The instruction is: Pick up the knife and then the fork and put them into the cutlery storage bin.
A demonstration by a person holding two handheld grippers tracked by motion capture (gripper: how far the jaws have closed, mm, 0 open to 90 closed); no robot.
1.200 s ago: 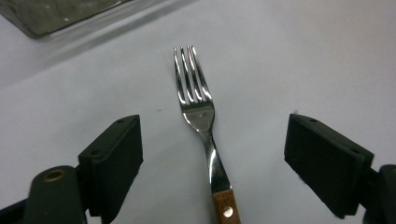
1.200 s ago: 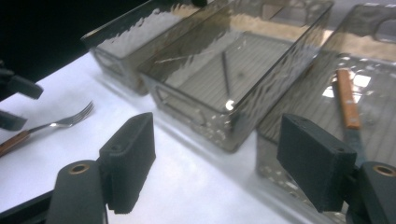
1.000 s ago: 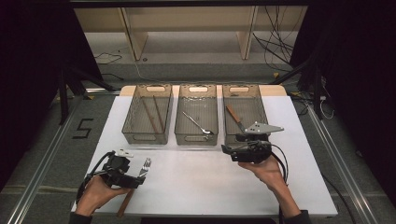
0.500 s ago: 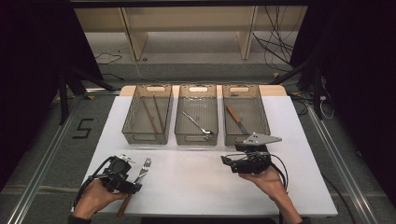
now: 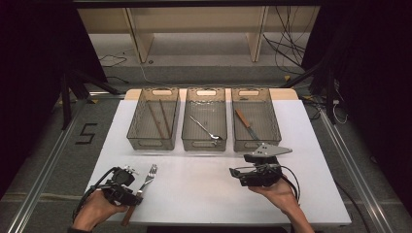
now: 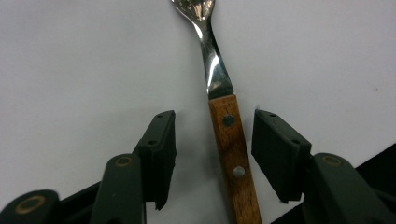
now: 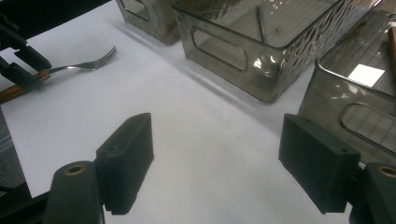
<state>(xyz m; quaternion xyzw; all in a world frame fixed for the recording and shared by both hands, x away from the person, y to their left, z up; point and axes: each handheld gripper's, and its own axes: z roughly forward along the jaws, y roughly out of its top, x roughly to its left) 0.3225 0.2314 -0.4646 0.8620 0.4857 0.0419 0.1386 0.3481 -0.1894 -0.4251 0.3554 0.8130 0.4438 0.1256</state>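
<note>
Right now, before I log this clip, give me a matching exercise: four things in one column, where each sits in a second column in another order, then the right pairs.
Things:
1. wooden-handled fork
2. chopsticks
3. metal fork
4. knife

Places:
A. right bin
B. on the table, between the left gripper pads, untouched
C. left bin
D. middle bin

Pairs: 1-B, 2-C, 3-D, 4-A
</note>
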